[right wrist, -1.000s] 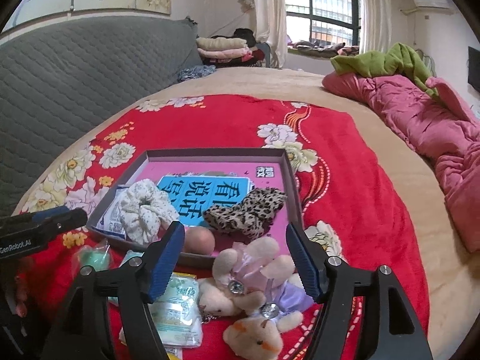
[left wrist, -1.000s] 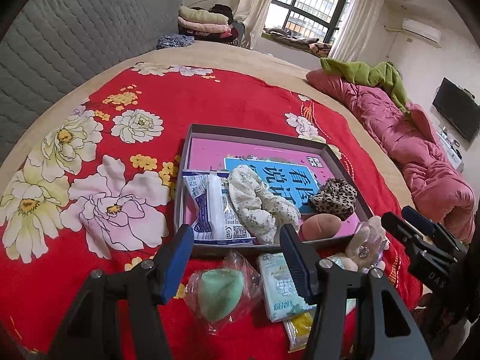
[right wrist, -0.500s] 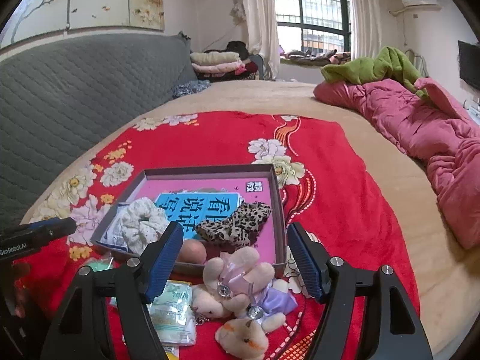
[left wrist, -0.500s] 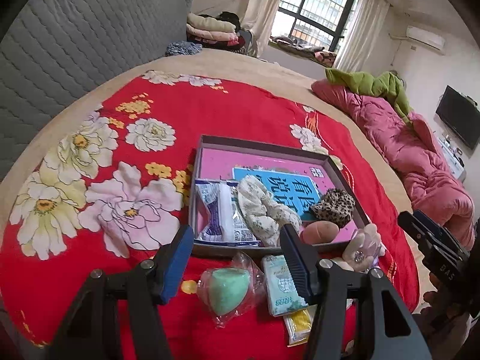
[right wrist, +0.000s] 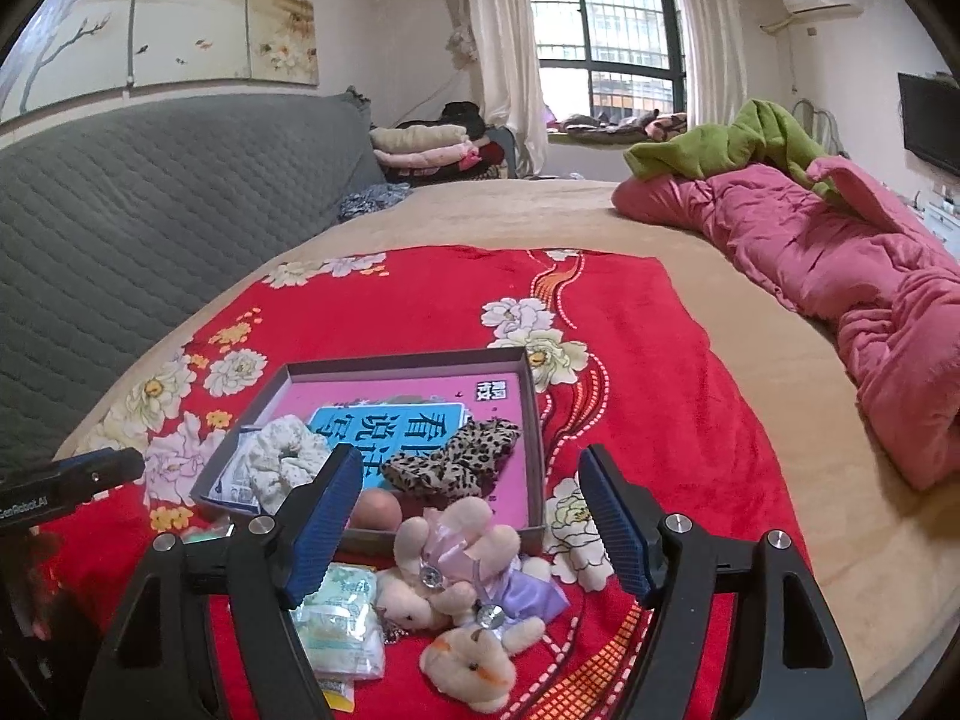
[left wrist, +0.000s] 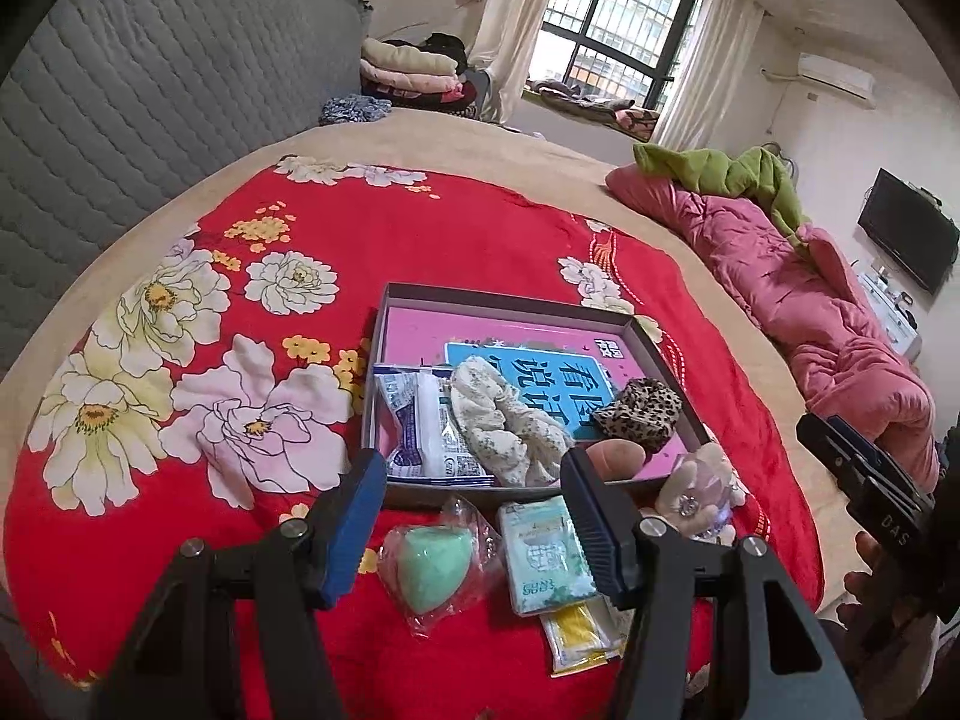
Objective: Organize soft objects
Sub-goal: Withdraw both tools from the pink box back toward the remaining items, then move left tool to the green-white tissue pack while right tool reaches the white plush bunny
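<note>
A shallow grey box [left wrist: 510,300] with a pink floor lies on the red flowered blanket [left wrist: 390,240]. In it are a blue-white tissue pack [left wrist: 420,426], a floral scrunchie [left wrist: 504,426], a leopard scrunchie [left wrist: 639,414] and a peach sponge [left wrist: 618,459]. In front of the box lie a bagged green sponge [left wrist: 432,564], a green tissue pack [left wrist: 543,555], a yellow packet [left wrist: 579,630] and plush toys [right wrist: 456,558]. My left gripper [left wrist: 471,468] hangs open above the bagged sponge. Over the plush toys my right gripper [right wrist: 468,462] is open too, with nothing held.
A pink quilt [right wrist: 840,276] with a green blanket [right wrist: 738,144] runs along the bed's right side. The grey padded headboard [right wrist: 150,204] stands at left, folded clothes [right wrist: 420,144] behind it. The bed's edge [right wrist: 870,570] is close on the right.
Both grippers have risen and drawn back a little from the box, so more of the room shows. Their jaws stay open and no object has moved.
</note>
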The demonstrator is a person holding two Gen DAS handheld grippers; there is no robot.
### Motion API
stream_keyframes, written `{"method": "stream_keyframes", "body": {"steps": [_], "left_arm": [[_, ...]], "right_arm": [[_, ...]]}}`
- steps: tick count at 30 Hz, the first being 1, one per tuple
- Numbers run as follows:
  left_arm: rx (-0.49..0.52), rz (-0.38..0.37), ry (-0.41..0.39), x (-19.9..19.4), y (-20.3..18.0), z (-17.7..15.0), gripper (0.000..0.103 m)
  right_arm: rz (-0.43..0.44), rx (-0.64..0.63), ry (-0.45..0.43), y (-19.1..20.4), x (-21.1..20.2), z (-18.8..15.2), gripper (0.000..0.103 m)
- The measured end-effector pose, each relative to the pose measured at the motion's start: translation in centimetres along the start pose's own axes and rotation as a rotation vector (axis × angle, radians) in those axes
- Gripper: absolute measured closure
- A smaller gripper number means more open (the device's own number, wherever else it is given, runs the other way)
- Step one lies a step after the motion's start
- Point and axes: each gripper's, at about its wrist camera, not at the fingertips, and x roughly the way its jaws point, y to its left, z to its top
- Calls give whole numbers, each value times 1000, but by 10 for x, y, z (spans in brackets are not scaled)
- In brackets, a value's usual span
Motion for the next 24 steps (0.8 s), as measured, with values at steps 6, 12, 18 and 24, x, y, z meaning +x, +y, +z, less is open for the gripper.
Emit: {"method": "stream_keyframes", "body": {"steps": [6,12,18,24], "left_arm": [[1,-13,4,-5,-4,-3,43],[25,-21,7,-9,-14,-7,43],[33,-30,20,-11,-20,-13,43],[54,-32,46,-9,-26,-23,43]], "right_arm": [[-8,-7,-6,-2,-10,-2,27],[-10,-14,-5,-4,-18,-7,27],[-6,-23,4,-5,-24,-15,27],[7,-32,22,-1,-24,-24,27]]}}
